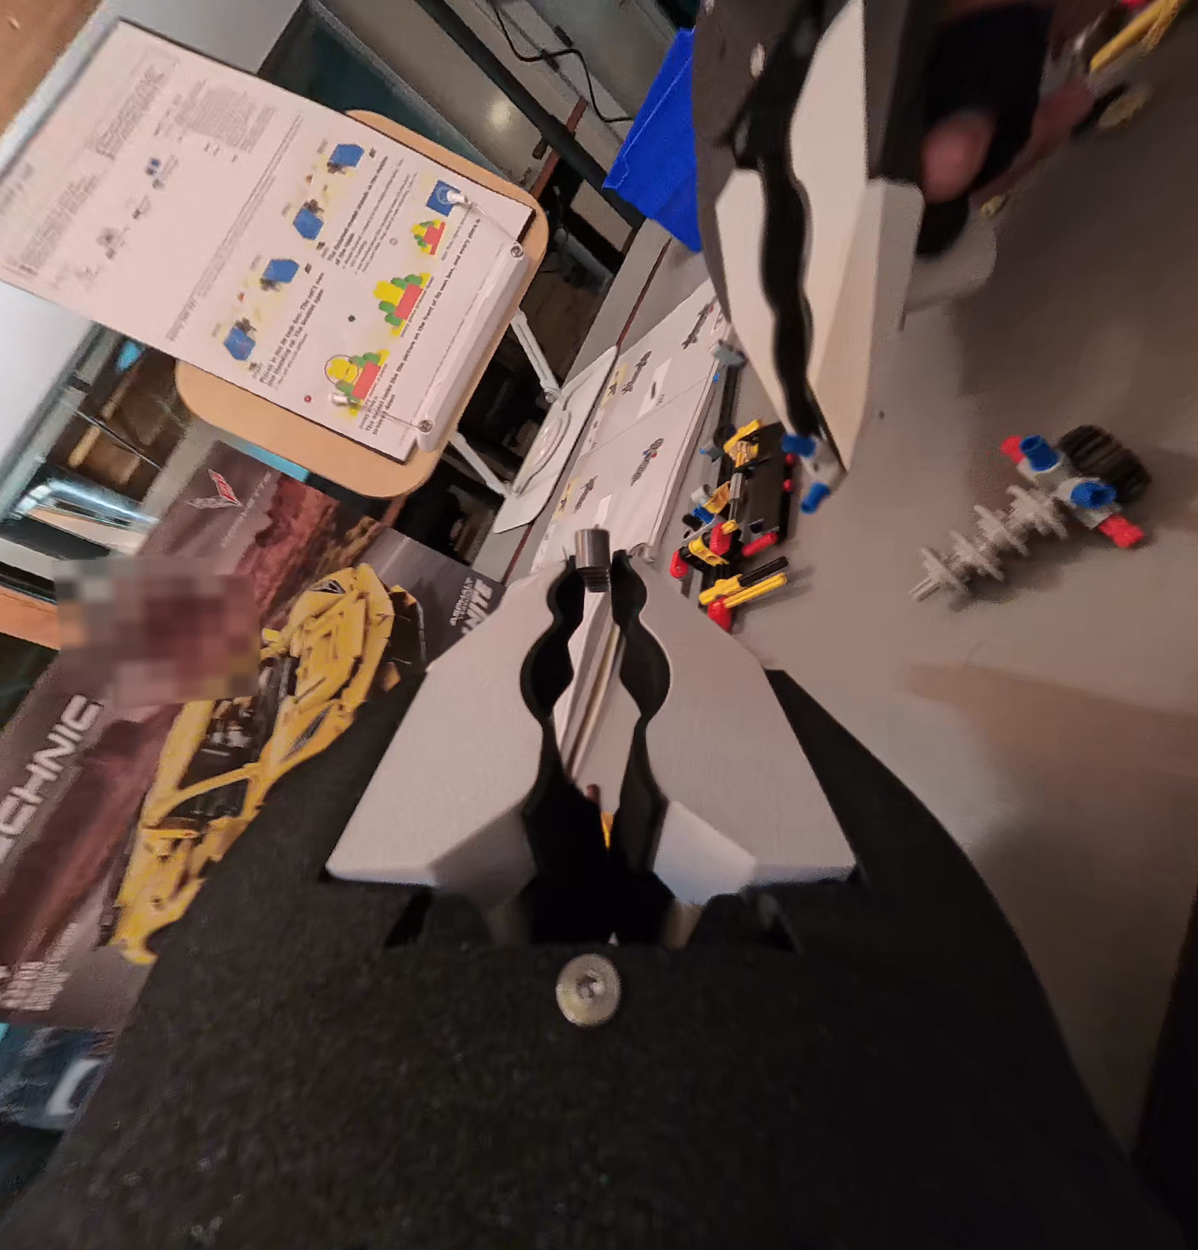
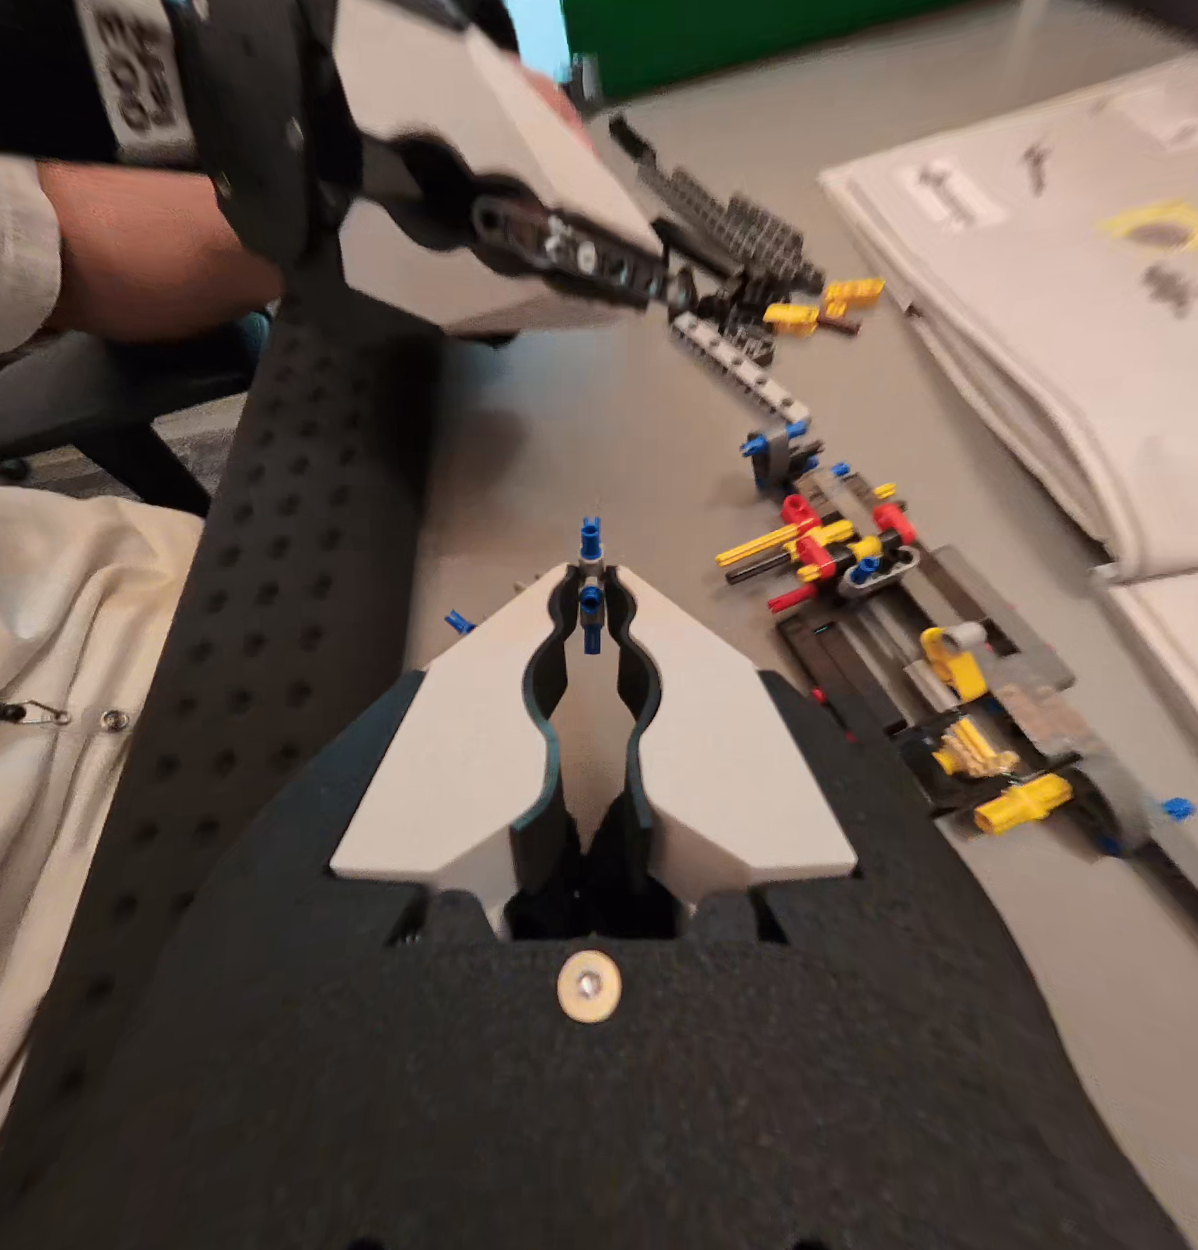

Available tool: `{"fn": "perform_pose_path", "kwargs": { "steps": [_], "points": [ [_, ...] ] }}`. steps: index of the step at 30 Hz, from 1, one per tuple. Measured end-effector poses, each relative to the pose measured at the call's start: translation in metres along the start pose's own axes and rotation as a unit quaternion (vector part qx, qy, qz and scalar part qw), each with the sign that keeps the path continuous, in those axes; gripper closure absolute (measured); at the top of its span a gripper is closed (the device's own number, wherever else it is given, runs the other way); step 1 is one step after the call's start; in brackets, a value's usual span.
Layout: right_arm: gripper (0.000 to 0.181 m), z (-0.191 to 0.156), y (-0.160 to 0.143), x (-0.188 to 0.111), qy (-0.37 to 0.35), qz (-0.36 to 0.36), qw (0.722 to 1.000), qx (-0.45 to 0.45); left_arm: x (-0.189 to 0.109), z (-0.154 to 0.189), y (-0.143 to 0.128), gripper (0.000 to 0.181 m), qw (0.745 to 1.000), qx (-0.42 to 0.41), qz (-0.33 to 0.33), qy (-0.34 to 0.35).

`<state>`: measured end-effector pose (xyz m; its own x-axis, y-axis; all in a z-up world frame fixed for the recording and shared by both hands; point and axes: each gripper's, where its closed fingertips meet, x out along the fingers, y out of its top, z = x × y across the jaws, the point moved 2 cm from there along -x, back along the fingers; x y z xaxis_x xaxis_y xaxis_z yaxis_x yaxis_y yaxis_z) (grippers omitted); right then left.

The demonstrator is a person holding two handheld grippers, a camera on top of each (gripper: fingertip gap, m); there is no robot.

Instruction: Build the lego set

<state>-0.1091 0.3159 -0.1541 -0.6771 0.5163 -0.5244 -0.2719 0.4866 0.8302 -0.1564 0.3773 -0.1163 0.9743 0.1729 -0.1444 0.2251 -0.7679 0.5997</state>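
Both tongs grip parts: left tongs (image 1: 593, 565) pinch a grey peg (image 1: 591, 556), right tongs (image 2: 591, 575) a blue-pinned connector (image 2: 590, 587). On the counter (image 2: 583, 440), the chassis (image 2: 921, 649) looks only partly built; loose pieces remain.

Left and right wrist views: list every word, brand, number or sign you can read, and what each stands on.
I do not copy writing; these things bear it:
Set box with a yellow car picture: large print, legible.
Sheet on the stand: print blurred.
Open booklet: too small to read.
Black-and-white tag on the left gripper: blurred.
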Motion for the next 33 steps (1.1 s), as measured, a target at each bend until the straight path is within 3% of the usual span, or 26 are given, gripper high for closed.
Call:
{"fn": "perform_pose_path", "kwargs": {
  "steps": [3,7,11,17,20,24,26,30,33],
  "points": [
    [0.175,-0.003,-0.003,0.015,0.003,-0.01,1.0,-0.03,-0.004,0.004,-0.004,0.175,0.999,-0.043,0.002,-0.032],
    [0.175,0.008,0.007,0.028,0.006,-0.043,0.984,-0.171,-0.014,0.0,-0.016,0.175,0.995,-0.085,-0.004,-0.048],
    [0.175,0.009,0.01,0.036,0.135,-0.137,0.972,-0.132,-0.018,0.003,-0.027,0.175,0.99,-0.117,-0.015,-0.076],
    [0.175,0.009,0.009,0.045,0.205,-0.224,0.94,-0.157,-0.022,0.022,-0.021,0.175,0.98,-0.138,0.005,-0.145],
    [0.175,0.009,0.015,0.048,0.182,-0.229,0.945,-0.148,-0.026,0.026,-0.015,0.175,0.975,-0.15,0.018,-0.164],
    [0.175,0.023,0.027,0.052,0.024,-0.239,0.953,-0.187,-0.026,0.023,-0.026,0.175,0.972,-0.175,-0.017,-0.159],
    [0.175,0.022,0.034,0.056,-0.022,-0.218,0.953,-0.207,-0.023,0.02,-0.033,0.175,0.971,-0.185,-0.039,-0.148],
    [0.175,0.023,0.045,0.054,-0.051,-0.147,0.959,-0.235,-0.02,0.016,-0.037,0.174,0.964,-0.214,-0.043,-0.15],
    [0.175,0.018,0.054,0.048,-0.013,-0.095,0.977,-0.19,-0.021,0.01,-0.035,0.174,0.964,-0.229,-0.031,-0.135]
  ]
}}
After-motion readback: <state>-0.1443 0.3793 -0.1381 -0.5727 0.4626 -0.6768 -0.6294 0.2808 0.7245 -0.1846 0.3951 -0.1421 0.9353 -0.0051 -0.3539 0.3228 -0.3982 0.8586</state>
